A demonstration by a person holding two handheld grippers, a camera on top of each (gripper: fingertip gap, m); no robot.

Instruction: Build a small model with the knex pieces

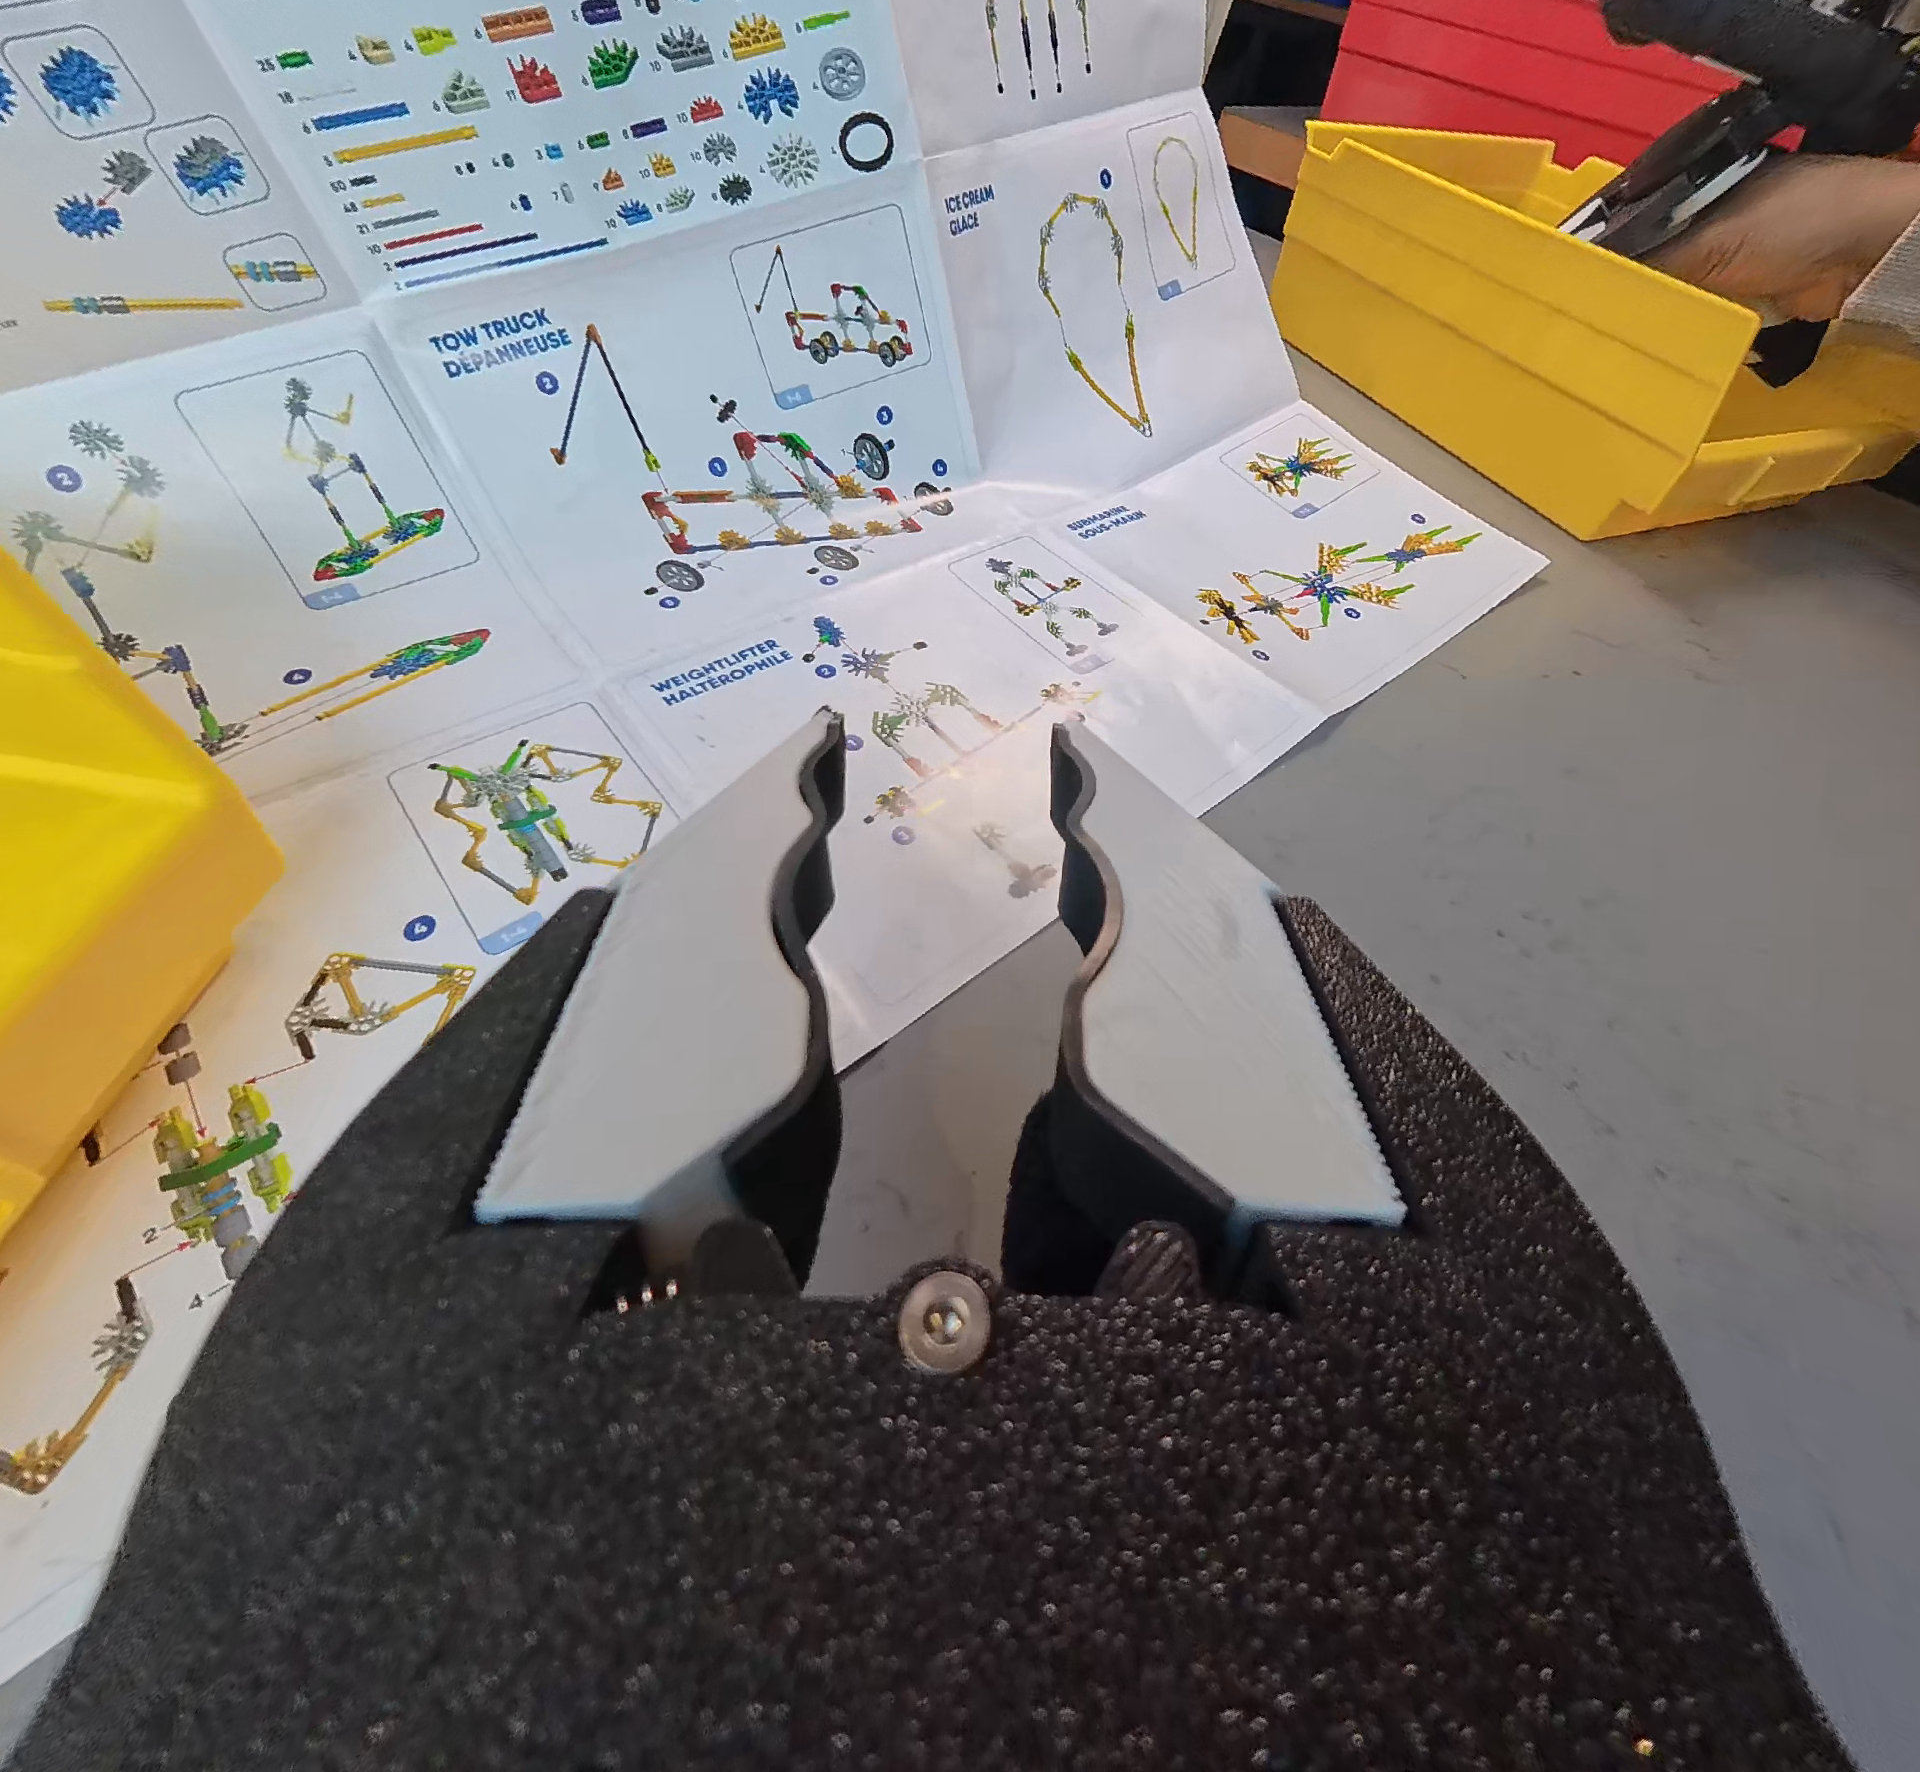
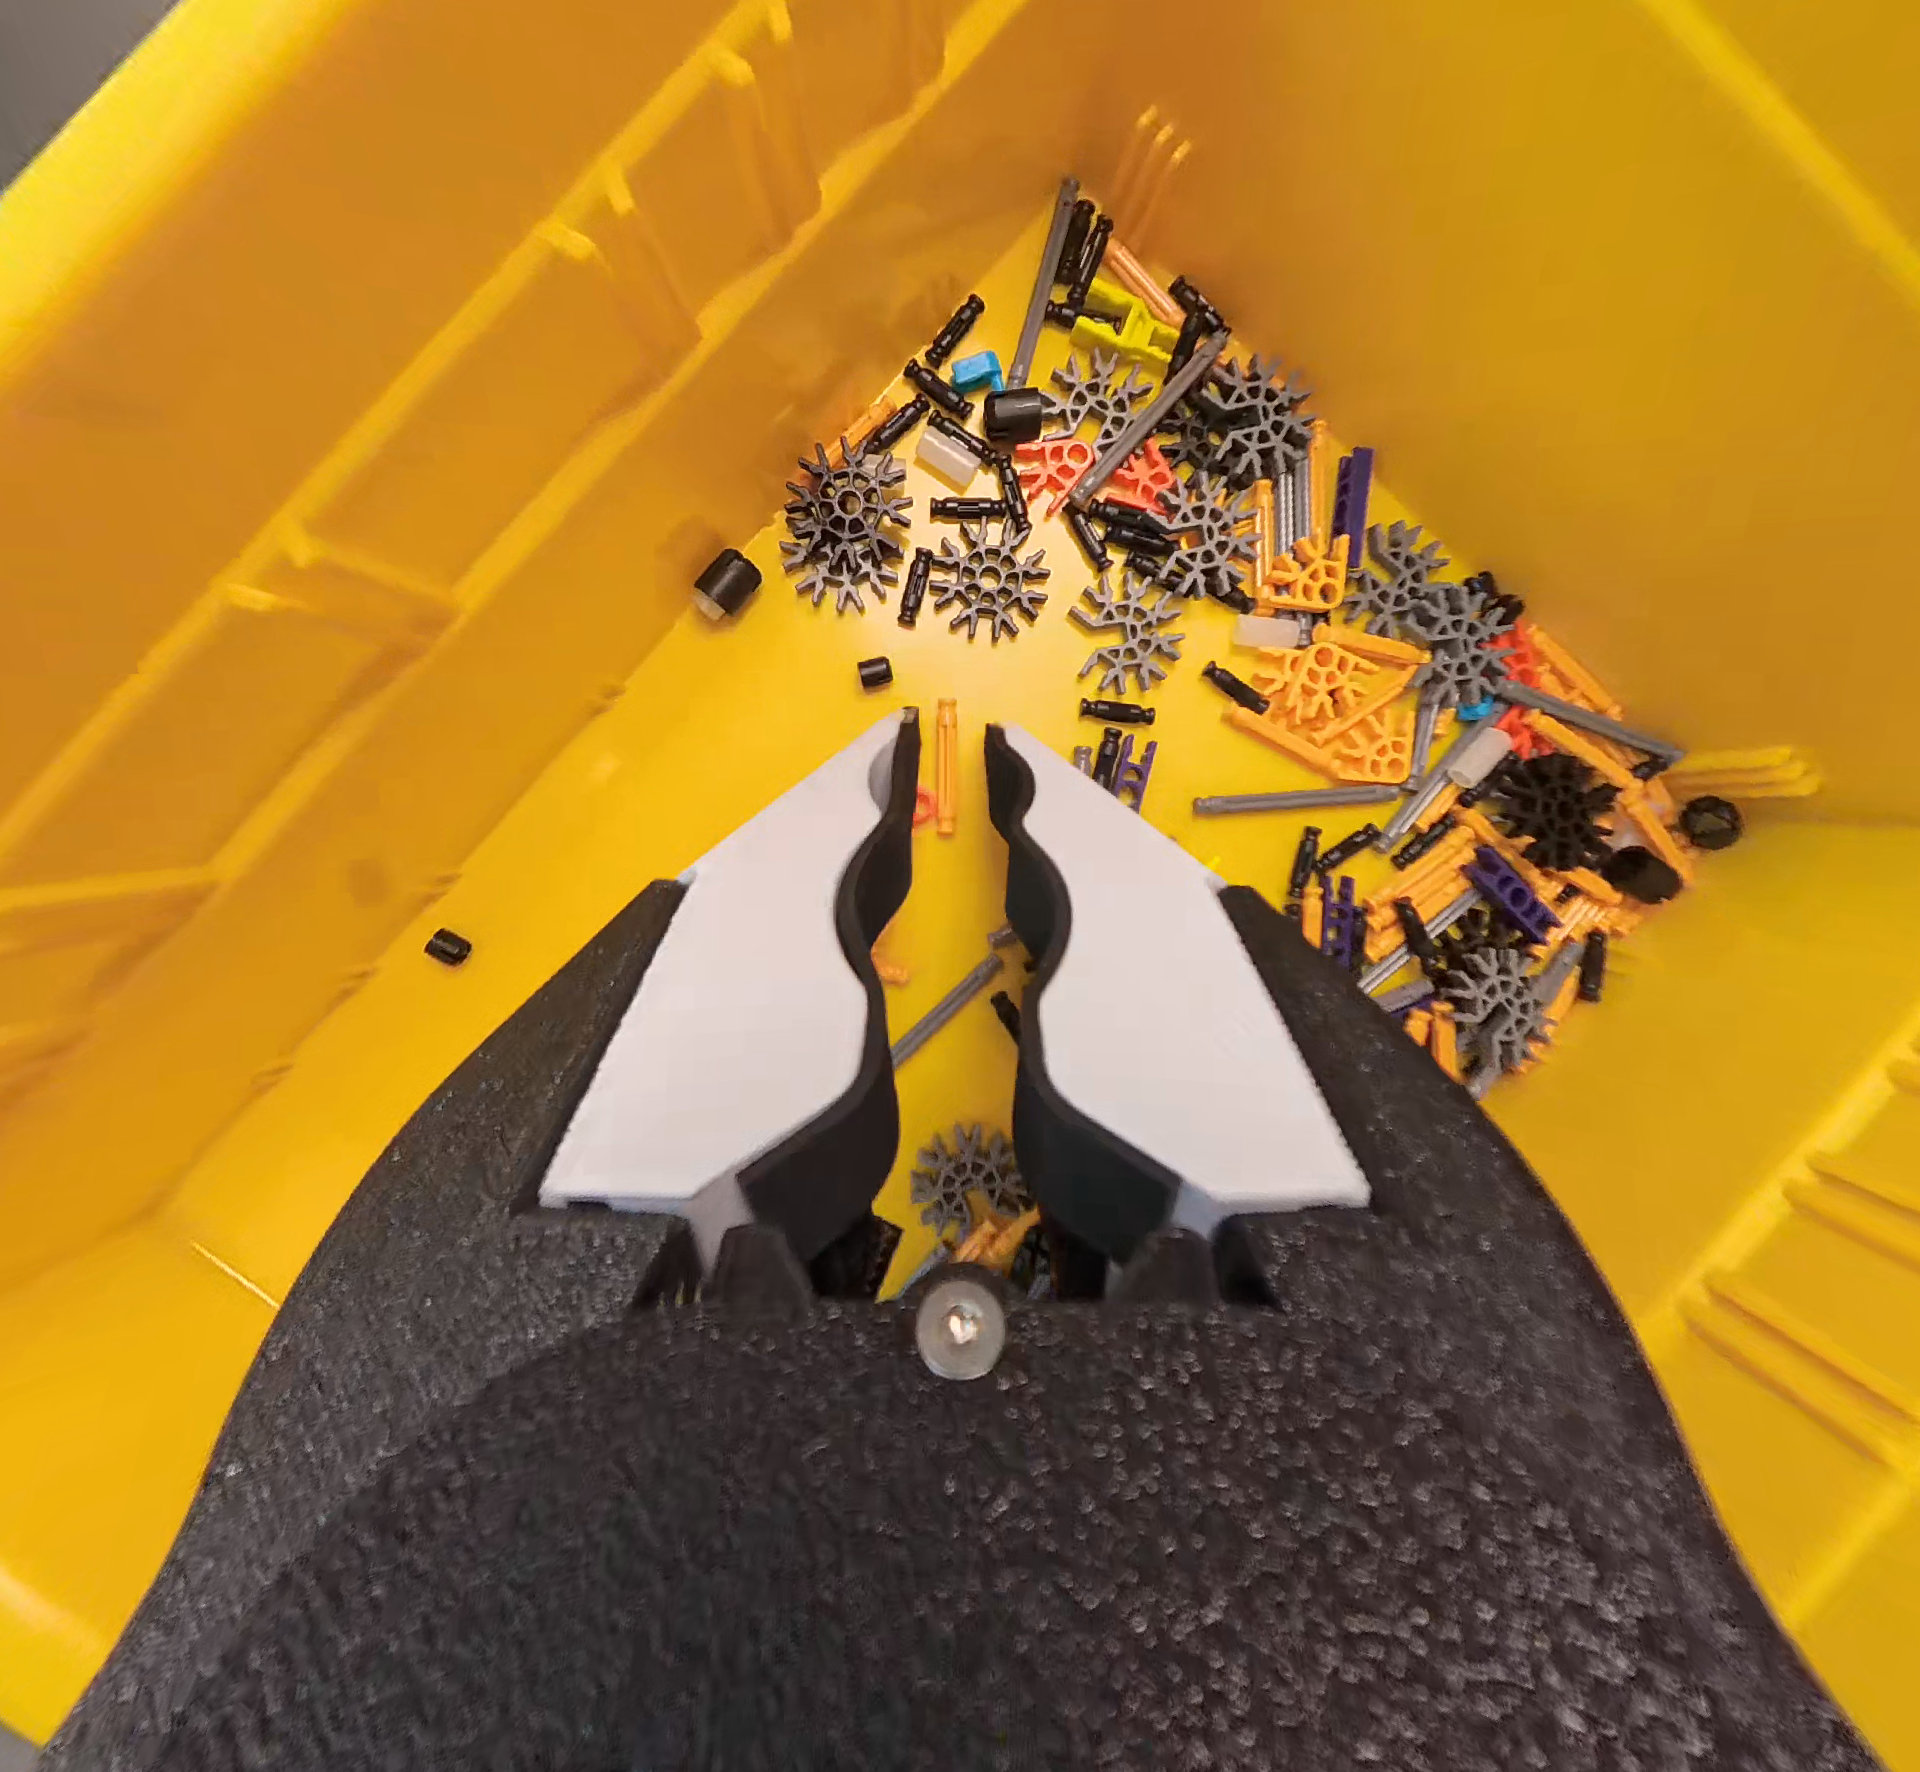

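The left gripper (image 1: 940, 730) hangs over a big white instruction sheet (image 1: 665, 351) with pictures of toy models on it. Its jaws are wide apart and there is nothing between them. The sheet lies on a grey table (image 1: 1610, 891) and its far part stands up like a wall. A yellow bin (image 1: 94, 839) sits just to the left of this gripper. Far off to its right is another yellow bin (image 1: 1475, 351), with a red bin (image 1: 1475, 60) behind it. A hand (image 1: 1808, 257) holds the other gripper down inside that far yellow bin.

The right gripper (image 2: 951, 730) is deep inside a yellow bin (image 2: 468, 372). Its jaws are only a little apart and they hold nothing. A small orange rod (image 2: 945, 766) lies on the bin floor right between the tips; I cannot tell if they touch it. Ahead and to the right is a pile of building toy pieces (image 2: 1351, 631): grey snowflake connectors (image 2: 1127, 631), black rods and orange bits. A small black cap (image 2: 727, 584) lies ahead to the left.
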